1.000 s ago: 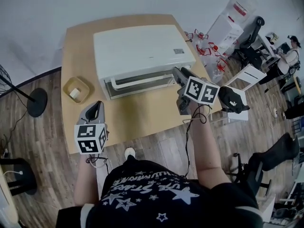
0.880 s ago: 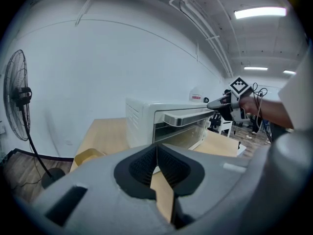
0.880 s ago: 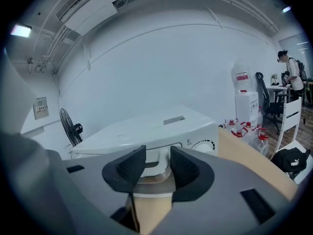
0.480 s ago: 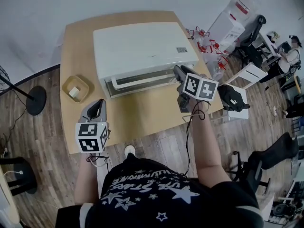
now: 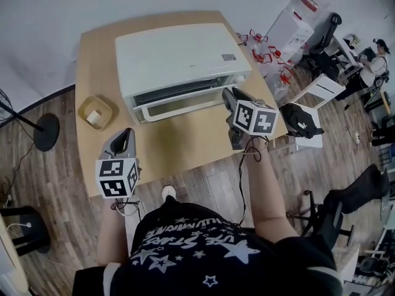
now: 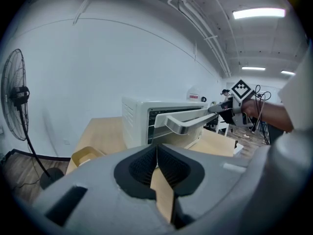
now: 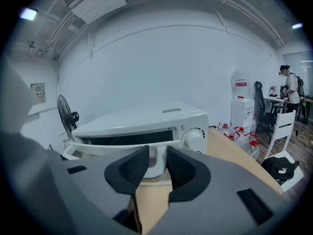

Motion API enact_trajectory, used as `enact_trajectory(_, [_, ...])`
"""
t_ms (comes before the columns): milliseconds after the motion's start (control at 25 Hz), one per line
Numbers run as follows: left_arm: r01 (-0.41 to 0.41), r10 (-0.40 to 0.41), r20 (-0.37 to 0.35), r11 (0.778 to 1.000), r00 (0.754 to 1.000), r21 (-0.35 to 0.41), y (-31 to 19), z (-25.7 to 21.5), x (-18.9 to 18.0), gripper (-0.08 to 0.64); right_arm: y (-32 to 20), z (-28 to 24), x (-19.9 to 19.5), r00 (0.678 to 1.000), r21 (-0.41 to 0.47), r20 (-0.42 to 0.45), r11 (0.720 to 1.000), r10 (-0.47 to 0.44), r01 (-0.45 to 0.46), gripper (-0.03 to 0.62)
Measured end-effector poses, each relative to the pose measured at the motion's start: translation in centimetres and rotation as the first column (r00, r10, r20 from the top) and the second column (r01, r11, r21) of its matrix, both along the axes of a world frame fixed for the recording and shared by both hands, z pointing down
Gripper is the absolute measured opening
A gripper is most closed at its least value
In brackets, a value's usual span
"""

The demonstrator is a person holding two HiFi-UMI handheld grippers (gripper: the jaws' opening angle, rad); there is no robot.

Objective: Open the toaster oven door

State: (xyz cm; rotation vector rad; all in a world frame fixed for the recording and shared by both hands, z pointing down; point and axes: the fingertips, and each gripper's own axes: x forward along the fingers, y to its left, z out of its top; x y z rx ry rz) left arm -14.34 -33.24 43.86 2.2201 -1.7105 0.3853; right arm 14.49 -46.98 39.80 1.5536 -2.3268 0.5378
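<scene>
A white toaster oven [image 5: 179, 57] stands on the wooden table [image 5: 185, 143], its door tilted ajar at the top. My right gripper [image 5: 227, 95] is at the right end of the long door handle [image 5: 179, 107]. In the right gripper view the handle [image 7: 117, 148] runs left from between the pads, and the gripper [image 7: 157, 158] is shut on it. My left gripper [image 5: 125, 134] hovers over the table's front left, away from the oven. It is shut and holds nothing [image 6: 156, 153]. From the left gripper view, the handle [image 6: 188, 124] sticks out from the oven [image 6: 142, 116].
A small tan tray [image 5: 99, 113] with a white item sits at the table's left edge. Right of the table are bottles with red caps [image 5: 271, 60], a white chair with a black bag [image 5: 299, 122] and office chairs. A fan base [image 5: 46, 131] stands on the floor at left.
The right gripper closed on the handle's right end and drew back slightly toward me. The door has come ajar at the top. The left gripper stayed put.
</scene>
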Motion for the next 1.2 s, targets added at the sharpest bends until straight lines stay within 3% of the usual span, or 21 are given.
enact_trajectory(560, [0.002,-0.002,0.008,0.999,1.0,-0.037,5.6,1.3,1.8,0.021,6.9,4.5,3.0,0.998,-0.031,-0.06,0.999,0.016,-0.018,0.098])
enact_trajectory(1200, [-0.007,0.007,0.004,0.993,1.0,-0.115,8.4,4.9,2.9,0.021,11.7,12.3,5.1,0.992,-0.166,-0.121,0.985,0.025,-0.045,0.081])
